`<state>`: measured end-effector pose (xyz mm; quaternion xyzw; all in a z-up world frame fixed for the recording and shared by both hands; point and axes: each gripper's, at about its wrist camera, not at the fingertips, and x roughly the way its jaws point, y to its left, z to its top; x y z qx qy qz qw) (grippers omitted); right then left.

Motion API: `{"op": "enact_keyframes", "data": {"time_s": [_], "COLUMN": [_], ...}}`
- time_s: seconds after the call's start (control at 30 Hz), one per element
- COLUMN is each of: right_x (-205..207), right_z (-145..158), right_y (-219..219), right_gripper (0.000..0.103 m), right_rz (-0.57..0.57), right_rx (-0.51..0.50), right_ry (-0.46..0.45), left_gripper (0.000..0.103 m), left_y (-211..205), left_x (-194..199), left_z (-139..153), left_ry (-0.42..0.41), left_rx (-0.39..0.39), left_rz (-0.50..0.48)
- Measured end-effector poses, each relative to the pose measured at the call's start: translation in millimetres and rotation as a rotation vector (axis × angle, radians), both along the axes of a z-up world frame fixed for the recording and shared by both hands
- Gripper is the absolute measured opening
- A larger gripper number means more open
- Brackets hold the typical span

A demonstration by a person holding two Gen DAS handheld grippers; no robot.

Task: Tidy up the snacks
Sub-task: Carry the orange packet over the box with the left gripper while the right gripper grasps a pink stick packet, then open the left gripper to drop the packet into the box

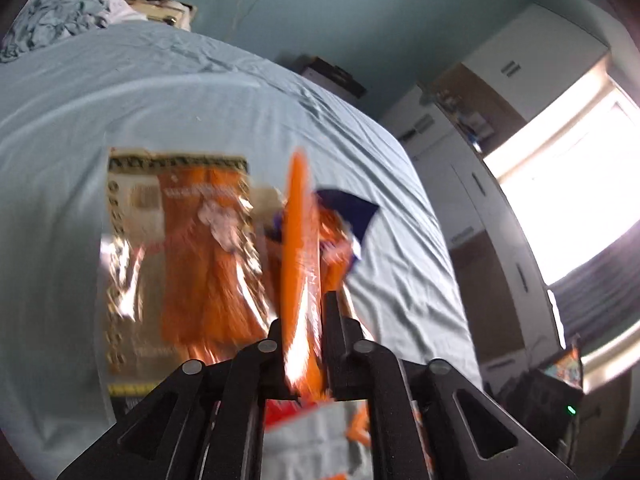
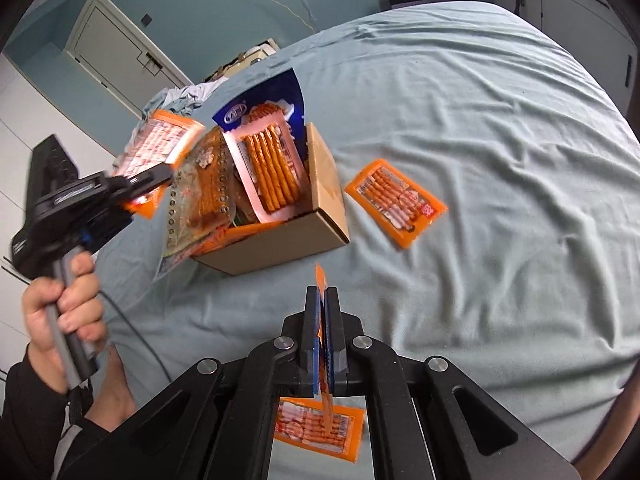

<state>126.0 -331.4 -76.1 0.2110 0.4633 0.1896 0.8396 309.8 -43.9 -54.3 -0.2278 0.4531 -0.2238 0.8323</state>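
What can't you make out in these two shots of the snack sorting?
- Left wrist view: print on the gold-edged packet is motion-blurred, unreadable.
- Right wrist view: the bottom of the cardboard box is hidden by upright packets.
- Right wrist view: the orange packet in the right gripper shows edge-on, its face unseen.
- Left gripper: blurred, with its packet.
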Motion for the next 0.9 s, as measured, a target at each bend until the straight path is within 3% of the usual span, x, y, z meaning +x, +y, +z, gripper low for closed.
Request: {"op": "enact_keyframes", "data": {"time_s": [0.03, 0.1, 0.2, 0.27, 0.37, 0.43, 0.53, 0.6, 0.7, 0.73, 0.83, 0.9], "right_x": [0, 1, 2, 4, 12, 21, 44, 62, 83, 92, 111, 112], "right_z": [3, 6, 11, 15, 33, 46, 67, 77, 74, 68, 40, 22], "right_y": [-1, -1, 0, 2, 11, 21, 42, 59, 79, 90, 111, 115], "right_gripper": [0.0, 0.0, 0.0, 0.0, 0.0, 0.0, 0.0, 0.0, 0.0, 0.0, 0.004, 0.035], "right_rz": [-0.006, -0.013, -0.015, -0.012, -0.026, -0.034, -0.058, -0.073, -0.093, -0.097, -0.133, -0.106], "right_rx": [0.002, 0.011, 0.025, 0.03, 0.06, 0.079, 0.142, 0.221, 0.303, 0.286, 0.054, -0.081], "right_ry": [-0.007, -0.019, -0.034, -0.054, -0.087, -0.115, -0.142, -0.149, -0.134, -0.13, -0.079, -0.025], "left_gripper": [0.043, 0.063, 0.063, 0.065, 0.068, 0.078, 0.08, 0.08, 0.086, 0.086, 0.086, 0.086], "left_y": [2, 7, 13, 15, 18, 22, 29, 34, 40, 43, 44, 43], "left_x": [7, 12, 8, 0, -20, -40, -75, -97, -122, -134, -158, -177], "left_z": [-5, -14, -22, -23, -22, -21, -23, -24, -22, -22, -28, -38], "left_ry": [0.009, 0.04, 0.056, 0.052, 0.034, 0.007, -0.028, -0.025, -0.02, -0.019, -0.001, 0.016], "left_rx": [0.026, 0.072, 0.111, 0.185, 0.315, 0.444, 0.606, 0.659, 0.668, 0.648, 0.604, 0.588], "left_rz": [0.029, 0.088, 0.078, 0.039, -0.029, -0.063, -0.077, -0.1, -0.078, -0.072, -0.107, -0.148]}}
